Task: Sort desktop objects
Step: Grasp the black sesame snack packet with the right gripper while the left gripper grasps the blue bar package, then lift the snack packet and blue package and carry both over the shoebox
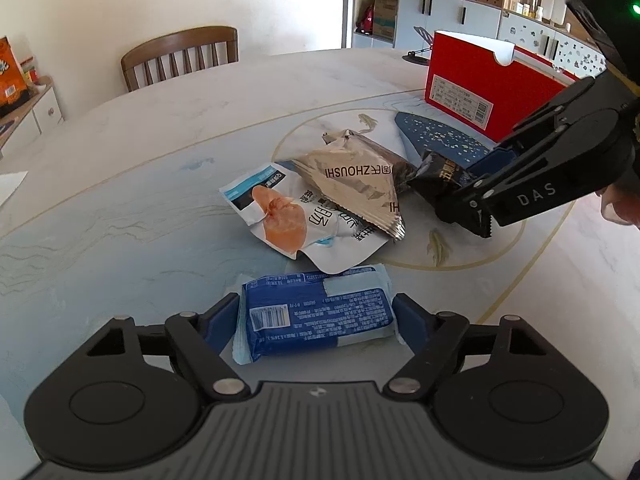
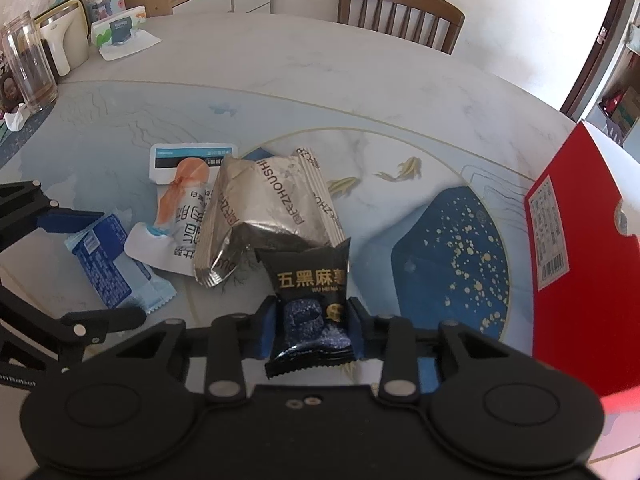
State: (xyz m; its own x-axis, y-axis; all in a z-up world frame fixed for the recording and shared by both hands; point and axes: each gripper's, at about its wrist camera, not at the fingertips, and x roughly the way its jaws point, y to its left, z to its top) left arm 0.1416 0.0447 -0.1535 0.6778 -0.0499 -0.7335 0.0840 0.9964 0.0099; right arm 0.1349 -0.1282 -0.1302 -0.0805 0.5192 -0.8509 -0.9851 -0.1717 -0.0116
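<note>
A blue biscuit packet (image 1: 320, 308) lies flat on the table at the near edge. My left gripper (image 1: 316, 322) straddles it, one pad against each end of the wrapper. The right wrist view shows that same left gripper (image 2: 100, 266) at the left around the blue packet (image 2: 102, 264). My right gripper (image 2: 312, 320) is shut on a small black snack packet (image 2: 312, 280) with gold lettering, which rests on the table. From the left wrist view, the right gripper (image 1: 476, 220) comes in from the right onto the black packet (image 1: 436, 172).
A silver packet (image 1: 352, 176) (image 2: 272, 208) lies partly on a white packet (image 1: 288, 220) (image 2: 184, 208) with an orange picture, between the two grippers. An open red box (image 1: 480, 84) (image 2: 576, 260) stands at the right. A glass jar (image 2: 28, 64) and tissue pack (image 2: 120, 32) sit far left; a wooden chair (image 1: 180, 56) is beyond the table.
</note>
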